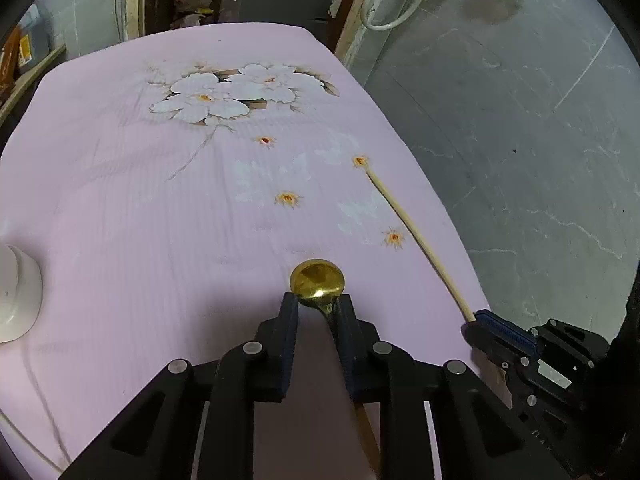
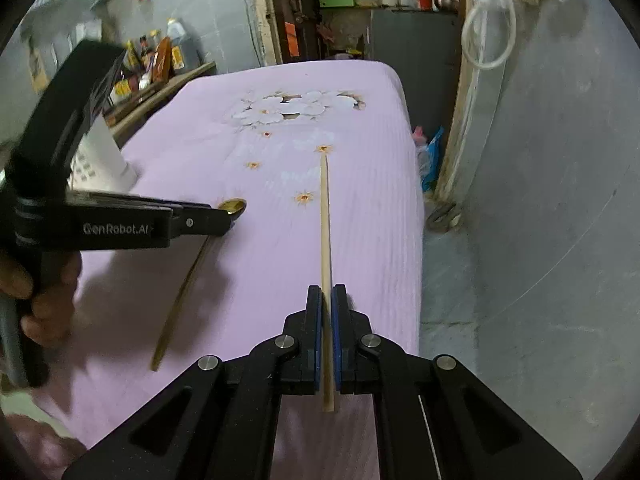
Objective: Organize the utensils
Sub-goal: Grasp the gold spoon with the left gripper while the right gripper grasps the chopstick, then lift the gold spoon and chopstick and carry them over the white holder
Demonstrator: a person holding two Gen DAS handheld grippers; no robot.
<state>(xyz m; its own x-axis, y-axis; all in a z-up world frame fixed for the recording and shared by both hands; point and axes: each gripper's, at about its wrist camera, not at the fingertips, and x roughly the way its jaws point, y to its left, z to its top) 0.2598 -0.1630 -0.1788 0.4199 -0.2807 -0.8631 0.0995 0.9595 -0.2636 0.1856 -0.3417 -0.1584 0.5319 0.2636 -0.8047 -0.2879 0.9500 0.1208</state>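
Observation:
A gold spoon [image 1: 318,280] lies on the pink flowered cloth [image 1: 140,200]. My left gripper [image 1: 318,304] stands open around its neck, the right finger touching the handle, the left finger apart from it. From the right wrist view the spoon's bowl [image 2: 233,205] pokes out past the left gripper [image 2: 224,218], and its long handle [image 2: 182,296] runs back along the cloth. My right gripper [image 2: 327,294] is shut on a wooden chopstick [image 2: 325,208], which points away over the cloth. The chopstick also shows in the left wrist view [image 1: 412,228], held by the right gripper [image 1: 474,318].
A white holder [image 1: 16,292] stands at the left edge of the table; it also shows in the right wrist view [image 2: 102,156]. The table's right edge [image 2: 416,200] drops to a grey floor. Shelves and bottles [image 2: 152,60] line the back wall.

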